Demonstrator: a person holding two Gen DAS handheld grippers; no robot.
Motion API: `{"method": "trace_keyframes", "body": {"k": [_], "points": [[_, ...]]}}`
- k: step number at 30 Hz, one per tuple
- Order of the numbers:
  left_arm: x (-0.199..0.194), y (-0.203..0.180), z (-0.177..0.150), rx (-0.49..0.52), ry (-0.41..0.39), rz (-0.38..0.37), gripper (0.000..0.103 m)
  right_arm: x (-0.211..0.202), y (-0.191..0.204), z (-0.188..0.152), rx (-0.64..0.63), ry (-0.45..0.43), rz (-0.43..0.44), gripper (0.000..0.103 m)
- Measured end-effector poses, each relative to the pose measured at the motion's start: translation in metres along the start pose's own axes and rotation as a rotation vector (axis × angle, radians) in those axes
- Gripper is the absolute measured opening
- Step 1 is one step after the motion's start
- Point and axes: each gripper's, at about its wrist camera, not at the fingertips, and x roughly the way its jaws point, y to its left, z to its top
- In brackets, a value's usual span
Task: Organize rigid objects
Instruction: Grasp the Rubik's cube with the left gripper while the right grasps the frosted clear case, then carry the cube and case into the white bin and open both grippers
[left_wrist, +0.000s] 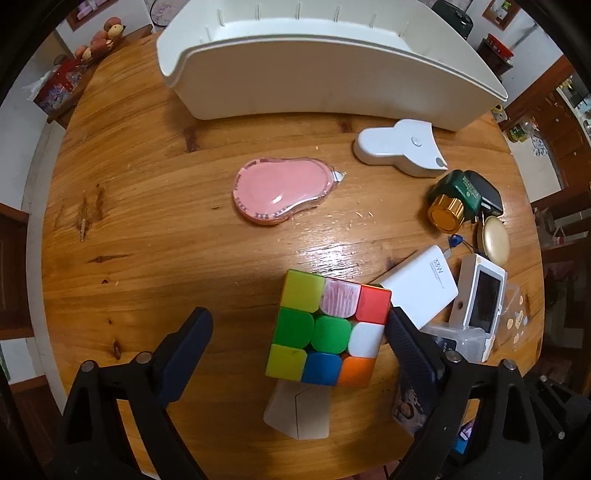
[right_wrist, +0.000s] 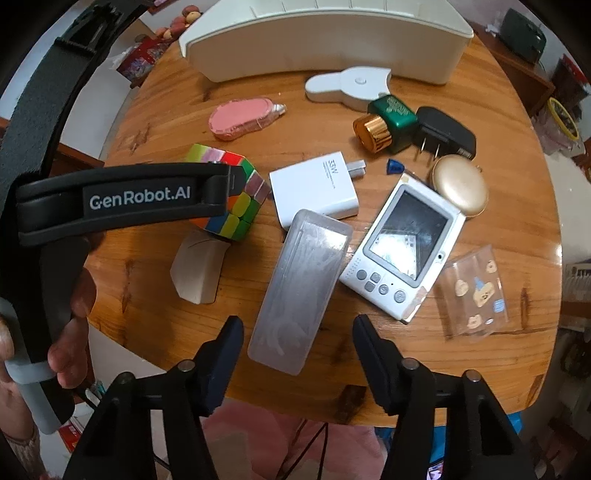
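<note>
A colourful puzzle cube (left_wrist: 327, 332) sits on the round wooden table (left_wrist: 147, 221) between the fingers of my open left gripper (left_wrist: 299, 328); the right finger touches its side, the left finger stands well apart. The cube also shows in the right wrist view (right_wrist: 240, 206), partly hidden by the left gripper's body. My right gripper (right_wrist: 297, 339) is open and empty, straddling the near end of a clear plastic case (right_wrist: 301, 291). A large white bin (left_wrist: 325, 62) stands at the table's far side.
On the table lie a pink tape dispenser (left_wrist: 279, 190), a white charger (right_wrist: 317, 188), a white handheld device (right_wrist: 404, 247), a gold compact (right_wrist: 460, 188), a green bottle with gold cap (right_wrist: 384, 123), a black plug (right_wrist: 441, 134), a white gadget (right_wrist: 347, 86), a sticker bag (right_wrist: 474, 291) and a beige wedge (right_wrist: 197, 267).
</note>
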Motion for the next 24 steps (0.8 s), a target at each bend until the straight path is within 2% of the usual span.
{"method": "trace_keyframes", "body": {"k": [2,5,8,14,18,24], "points": [[0.004,-0.001,0.000,0.009,0.016,-0.008,0.087,0.006,0.000,0.003,0.013,0.009,-0.001,0.052],[0.008,-0.005,0.002,0.037,0.034,-0.013,0.077,0.014,0.000,0.006,0.044,0.029,0.011,0.049],[0.009,-0.012,0.002,0.080,0.049,-0.021,0.063,0.019,-0.001,0.007,0.061,0.044,0.021,0.043],[0.009,-0.017,0.002,0.102,0.042,-0.004,0.062,0.019,-0.001,0.004,0.060,0.021,0.021,0.040],[0.007,-0.013,-0.002,0.078,0.047,-0.012,0.061,0.009,-0.001,0.003,0.032,0.000,0.050,0.035],[-0.029,-0.007,-0.003,0.020,-0.011,-0.056,0.061,-0.020,-0.006,0.008,-0.005,-0.049,0.076,0.035]]}}
